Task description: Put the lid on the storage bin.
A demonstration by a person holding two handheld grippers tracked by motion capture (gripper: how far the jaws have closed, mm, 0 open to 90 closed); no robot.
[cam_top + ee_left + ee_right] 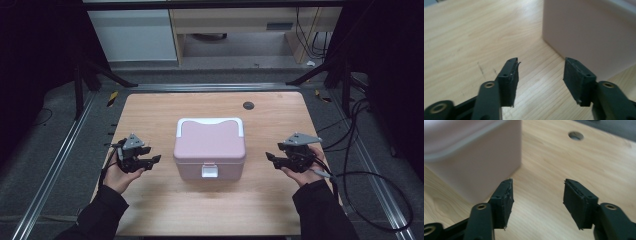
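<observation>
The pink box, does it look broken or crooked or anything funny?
No, nothing stands out. The pink box sits flat and square on the table, lid down and its white latch closed. The left gripper and right gripper wait beside it, open.

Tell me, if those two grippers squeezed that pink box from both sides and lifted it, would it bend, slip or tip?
The pink box looks like rigid moulded plastic, so it would probably keep its shape. Its smooth side walls could slip between the pads. It sits low and broad on the table, so tipping seems unlikely. The white latch appears closed, so the lid should stay down.

box (210, 147) mid-table (150, 205), between left gripper (152, 160) (near) and right gripper (270, 157)
</observation>
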